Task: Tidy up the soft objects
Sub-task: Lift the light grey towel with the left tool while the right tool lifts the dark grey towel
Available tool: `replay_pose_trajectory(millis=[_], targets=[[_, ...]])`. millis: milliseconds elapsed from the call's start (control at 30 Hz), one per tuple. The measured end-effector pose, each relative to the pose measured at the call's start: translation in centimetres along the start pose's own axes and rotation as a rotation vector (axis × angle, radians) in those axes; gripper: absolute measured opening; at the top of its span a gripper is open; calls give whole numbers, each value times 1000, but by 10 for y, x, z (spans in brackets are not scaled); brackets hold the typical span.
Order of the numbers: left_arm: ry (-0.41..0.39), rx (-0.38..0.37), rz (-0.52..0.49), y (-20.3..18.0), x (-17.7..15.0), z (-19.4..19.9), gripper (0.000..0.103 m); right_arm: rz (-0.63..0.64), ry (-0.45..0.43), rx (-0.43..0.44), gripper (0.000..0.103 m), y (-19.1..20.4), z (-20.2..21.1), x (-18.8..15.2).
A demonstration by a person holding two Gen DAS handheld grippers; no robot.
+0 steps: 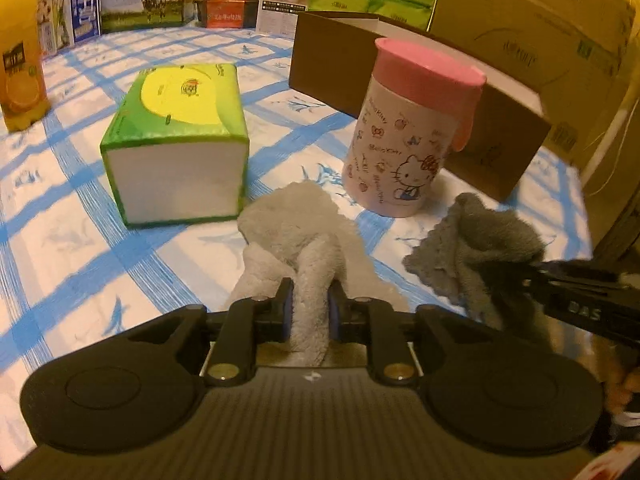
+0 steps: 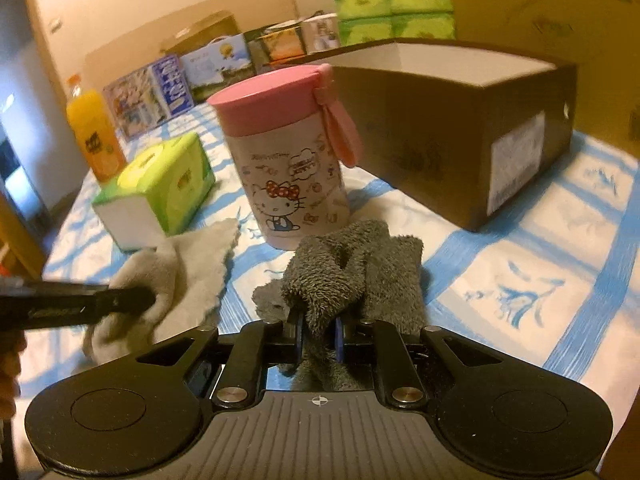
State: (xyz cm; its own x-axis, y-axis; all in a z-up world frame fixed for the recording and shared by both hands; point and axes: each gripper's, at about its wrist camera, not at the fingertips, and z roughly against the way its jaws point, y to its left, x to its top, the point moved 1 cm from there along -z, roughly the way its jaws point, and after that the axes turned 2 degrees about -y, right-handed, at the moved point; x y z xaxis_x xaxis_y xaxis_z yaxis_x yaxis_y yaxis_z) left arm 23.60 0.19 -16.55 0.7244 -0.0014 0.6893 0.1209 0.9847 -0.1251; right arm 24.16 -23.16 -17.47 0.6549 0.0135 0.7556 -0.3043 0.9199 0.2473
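While both cloths are held, nothing is sorted yet.
left gripper (image 1: 310, 300): fingers nearly closed, pinching light grey cloth (image 1: 296, 232), which trails onto the blue-checked bed cover (image 1: 80, 240).
right gripper (image 2: 319, 334): fingers nearly closed, clamped on dark grey cloth (image 2: 352, 264), which sits low by the cup.
nearby: pink-lidded cup (image 2: 288, 160), green tissue pack (image 1: 176, 144) just beyond cloths.
box: open brown box (image 2: 460, 140) behind the cup, likely destination.
progress: early, both cloths still outside the box.

surface: blue-checked sheet (image 1: 120, 264) | on it: tissue pack (image 1: 176, 148), cup (image 1: 404, 136), box (image 2: 460, 136), juice bottle (image 1: 20, 60)
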Motion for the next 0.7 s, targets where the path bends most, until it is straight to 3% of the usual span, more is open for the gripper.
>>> replay_pose_trajectory(millis=[167, 233, 267, 300, 433, 500, 633, 700], targets=[[13, 30, -2, 3, -2, -7, 32, 64, -5, -32, 18, 7, -2, -1], [15, 63, 12, 6, -4, -7, 43, 104, -18, -70, 39, 11, -3, -1], [14, 71, 23, 8, -5, -7, 47, 137, -26, -113, 63, 13, -4, -2], [16, 75, 35, 9, -5, -7, 49, 167, -40, -159, 75, 15, -6, -3], [22, 98, 49, 12, -6, -7, 59, 146, -19, -191, 75, 6, -12, -9], [27, 124, 57, 13, -6, -8, 73, 84, -8, -175, 75, -3, -15, -10], [42, 116, 94, 19, -7, -12, 75, -12, 3, -133, 75, -13, -19, -8], [42, 110, 84, 17, -7, -12, 70, -40, 11, -118, 73, -16, -22, -7]])
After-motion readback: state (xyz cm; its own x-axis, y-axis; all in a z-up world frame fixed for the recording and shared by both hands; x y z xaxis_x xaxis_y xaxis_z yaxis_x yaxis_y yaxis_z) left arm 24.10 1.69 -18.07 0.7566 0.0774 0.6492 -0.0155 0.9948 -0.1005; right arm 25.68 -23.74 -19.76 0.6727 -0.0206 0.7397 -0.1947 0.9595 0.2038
